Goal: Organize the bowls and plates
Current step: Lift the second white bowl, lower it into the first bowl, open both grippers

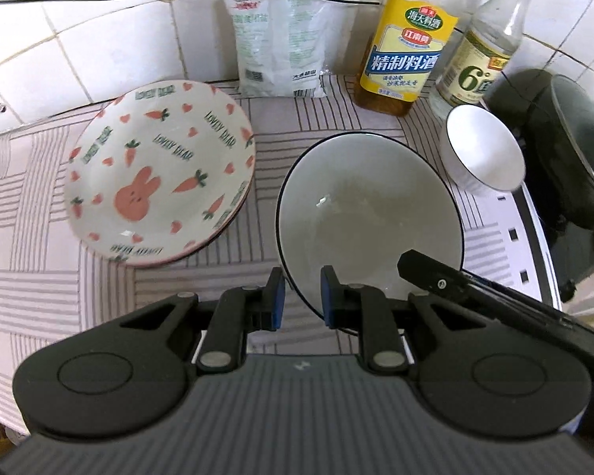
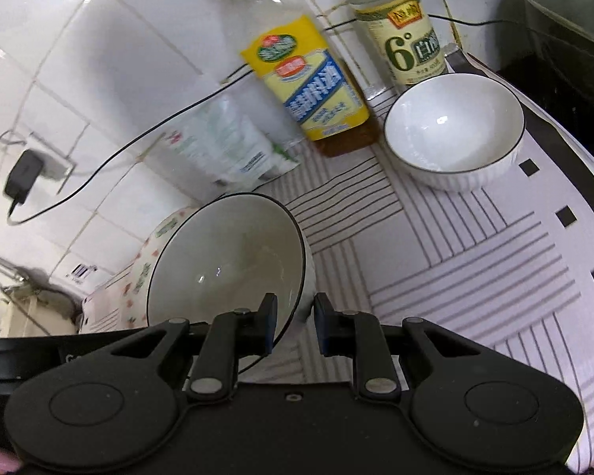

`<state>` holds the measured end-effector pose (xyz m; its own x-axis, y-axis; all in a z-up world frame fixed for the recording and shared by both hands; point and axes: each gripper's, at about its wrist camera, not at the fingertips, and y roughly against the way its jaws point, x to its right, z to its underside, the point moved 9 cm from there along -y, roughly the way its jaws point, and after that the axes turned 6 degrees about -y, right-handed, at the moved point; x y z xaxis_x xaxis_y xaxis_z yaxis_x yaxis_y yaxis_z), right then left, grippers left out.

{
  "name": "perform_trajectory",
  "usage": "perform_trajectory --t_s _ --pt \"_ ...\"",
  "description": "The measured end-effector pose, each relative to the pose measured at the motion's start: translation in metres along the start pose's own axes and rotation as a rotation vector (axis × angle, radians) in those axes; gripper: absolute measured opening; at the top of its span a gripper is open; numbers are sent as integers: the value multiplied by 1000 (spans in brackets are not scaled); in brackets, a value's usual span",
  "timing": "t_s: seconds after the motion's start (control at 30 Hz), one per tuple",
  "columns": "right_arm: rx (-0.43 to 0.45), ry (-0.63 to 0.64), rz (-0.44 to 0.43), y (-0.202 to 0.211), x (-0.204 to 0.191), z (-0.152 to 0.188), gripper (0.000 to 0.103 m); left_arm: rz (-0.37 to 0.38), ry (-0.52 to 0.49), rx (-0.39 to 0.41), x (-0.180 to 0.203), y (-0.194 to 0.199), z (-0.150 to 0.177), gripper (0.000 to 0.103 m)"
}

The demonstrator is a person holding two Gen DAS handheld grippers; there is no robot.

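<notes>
A large white bowl with a dark rim (image 1: 370, 206) sits tilted in the middle of the striped mat; it also shows in the right wrist view (image 2: 233, 261). My left gripper (image 1: 301, 301) straddles its near rim, one finger outside and one inside, with a gap left. My right gripper (image 2: 295, 326) straddles the same bowl's right rim and also shows a gap. A rabbit-and-carrot patterned bowl (image 1: 158, 182) lies to the left. A small white ribbed bowl (image 1: 481, 150) stands at the right, also seen in the right wrist view (image 2: 453, 130).
A cooking wine bottle (image 1: 404, 51), a vinegar bottle (image 1: 479, 59) and a salt bag (image 1: 281, 35) stand against the tiled wall. A dark pan on the stove (image 1: 566, 150) is at the right. A black cable runs along the wall.
</notes>
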<state>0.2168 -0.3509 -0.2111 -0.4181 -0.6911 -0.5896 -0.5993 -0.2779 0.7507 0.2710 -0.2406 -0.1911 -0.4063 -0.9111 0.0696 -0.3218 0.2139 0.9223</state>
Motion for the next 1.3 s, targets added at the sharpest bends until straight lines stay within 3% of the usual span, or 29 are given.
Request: perform_trajectory --t_s 0.33,0.57,0.83,1.3 --pt "15 57 -51 43 -38 39 25 -11 29 11 -25 44 47 17" --pt "12 71 -104 50 -58 65 25 -27 73 4 -49 58 73 17" --pt "-1 155 -103 40 -83 84 25 35 161 -49 -79 52 95 18" --pt "-21 344 -36 12 -99 107 25 51 221 -157 -94 24 115 20"
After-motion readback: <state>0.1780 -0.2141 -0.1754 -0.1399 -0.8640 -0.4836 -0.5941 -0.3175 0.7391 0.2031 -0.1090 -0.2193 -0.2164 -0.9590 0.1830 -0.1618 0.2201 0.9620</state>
